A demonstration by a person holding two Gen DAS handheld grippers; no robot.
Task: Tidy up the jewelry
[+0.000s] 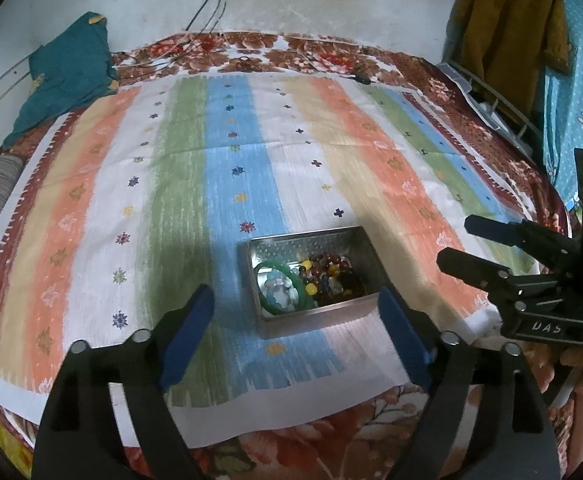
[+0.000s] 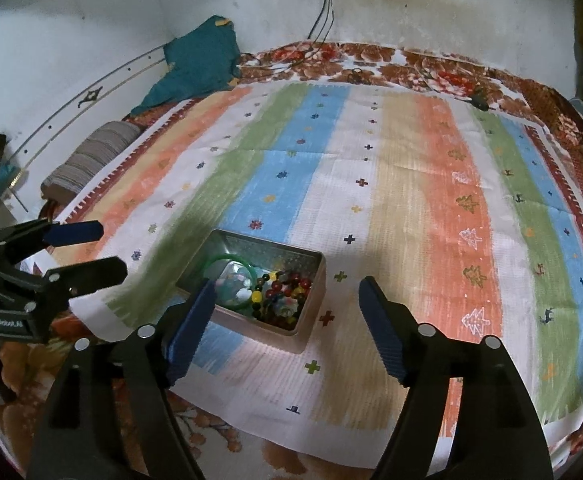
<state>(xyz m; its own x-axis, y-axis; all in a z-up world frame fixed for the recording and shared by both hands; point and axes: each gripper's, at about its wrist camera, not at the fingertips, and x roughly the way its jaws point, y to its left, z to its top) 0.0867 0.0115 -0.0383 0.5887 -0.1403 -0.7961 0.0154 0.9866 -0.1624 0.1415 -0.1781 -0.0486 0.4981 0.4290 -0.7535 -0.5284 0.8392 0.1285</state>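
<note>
I see a bed [image 1: 431, 76] covered by a floral blanket, and on top of it a striped cloth [image 1: 227, 184] in orange, green, blue and white bands. A teal garment [image 1: 67, 68] lies bunched at the far left corner against the wall, near a striped pillow [image 2: 91, 156] at the bed's left edge. Cables [image 2: 323, 16] hang down the wall from a power strip.

My left gripper [image 1: 297, 300] hovers low over the near edge of the cloth, its jaws spread wide with nothing between them. My right gripper [image 2: 287, 304] is just beside it, jaws equally wide and empty.

The metal tin [image 1: 355, 240] sits on the cloth near its front edge, ahead of both grippers, framed between the left one's fingertips in that view. Inside it, a green bangle [image 1: 277, 292] rests at the left end, ringing some pale beads, and a heap of mixed coloured beads [image 1: 327, 276] fills the right end.
</note>
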